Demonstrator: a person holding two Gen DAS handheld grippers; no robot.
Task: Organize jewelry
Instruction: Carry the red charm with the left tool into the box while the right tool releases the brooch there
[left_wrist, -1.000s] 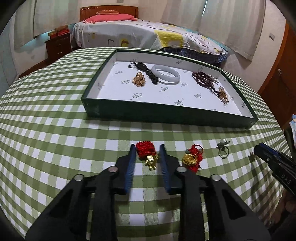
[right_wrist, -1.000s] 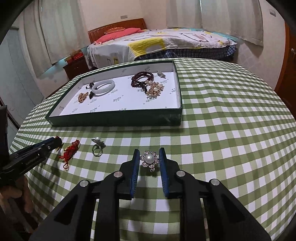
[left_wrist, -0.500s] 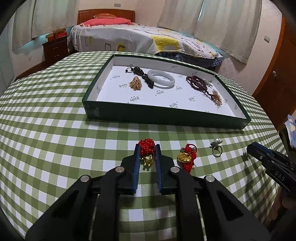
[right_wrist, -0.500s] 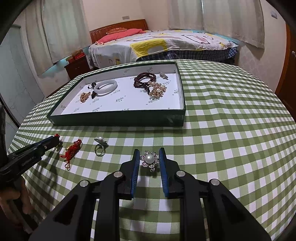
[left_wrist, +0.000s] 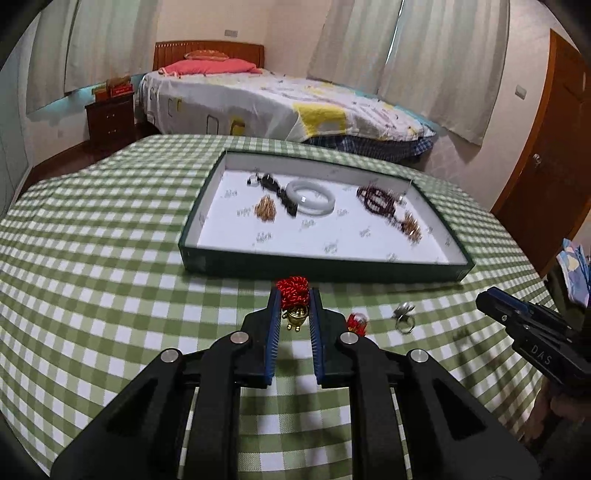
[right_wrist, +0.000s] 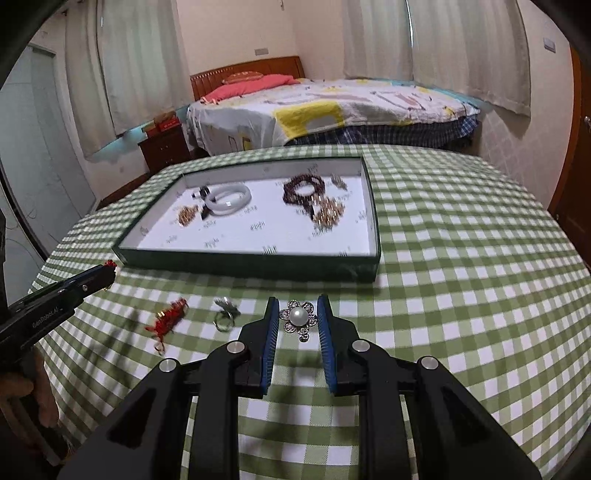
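My left gripper (left_wrist: 293, 297) is shut on a red knot charm (left_wrist: 292, 288) whose small gold pendant hangs between the pads, lifted above the green checked tablecloth. My right gripper (right_wrist: 298, 308) is shut on a pearl flower brooch (right_wrist: 298, 318), also held off the cloth. Just beyond both stands the green tray (left_wrist: 325, 266) with a white floor; in the right wrist view the tray (right_wrist: 251, 264) shows the same contents. It holds a white bangle (left_wrist: 312, 195), a dark bead bracelet (left_wrist: 376, 199) and gold pieces (left_wrist: 265, 212).
A second red charm (right_wrist: 168, 321) and a silver ring (right_wrist: 224, 315) lie on the cloth between the two grippers. A bed (left_wrist: 280, 107) and a nightstand (left_wrist: 110, 118) stand behind the round table. A wooden door (left_wrist: 546, 147) is at the right.
The left jaws closed onto the red knot charm and lifted it off the cloth. The right gripper rose slightly with the brooch. The tray now sits lower in both views.
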